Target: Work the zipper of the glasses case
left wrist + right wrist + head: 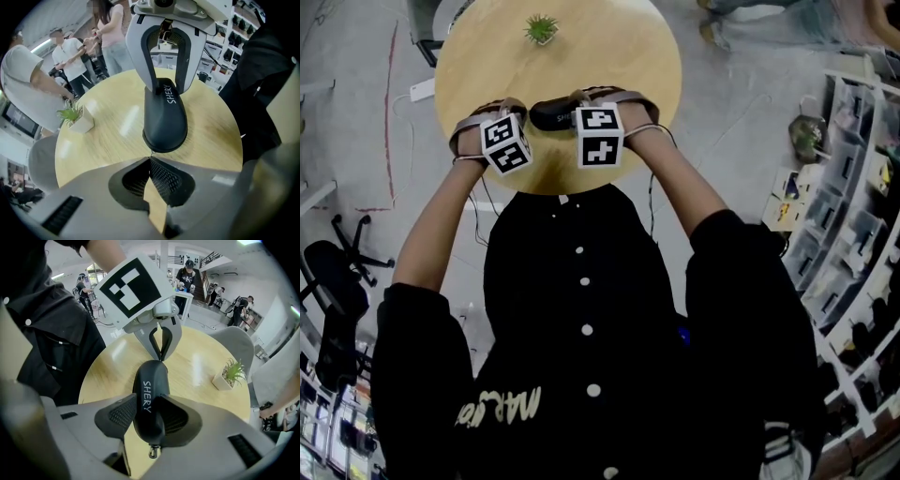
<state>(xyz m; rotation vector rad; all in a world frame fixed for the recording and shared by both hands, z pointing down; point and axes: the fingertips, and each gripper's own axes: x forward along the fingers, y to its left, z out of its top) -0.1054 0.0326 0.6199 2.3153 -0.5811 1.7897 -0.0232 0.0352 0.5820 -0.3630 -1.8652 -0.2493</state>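
Note:
A black zippered glasses case (548,114) lies on the round wooden table (609,56), near its front edge. My right gripper (149,411) is shut across the width of the case (149,394), one pad on each long side. A small metal clip (152,453) hangs from the case's near end. My left gripper (150,157) is shut, its tips meeting at the opposite end of the case (165,119), where a thin metal zipper pull shows between them. In the right gripper view the left gripper (162,352) stands upright at that far end.
A small potted plant (542,28) in a white pot stands at the table's far side. Grey chairs (232,341) sit beside the table. Several people (70,56) stand beyond it. Shelves (853,187) line the right, and an office chair (337,281) is on the floor at the left.

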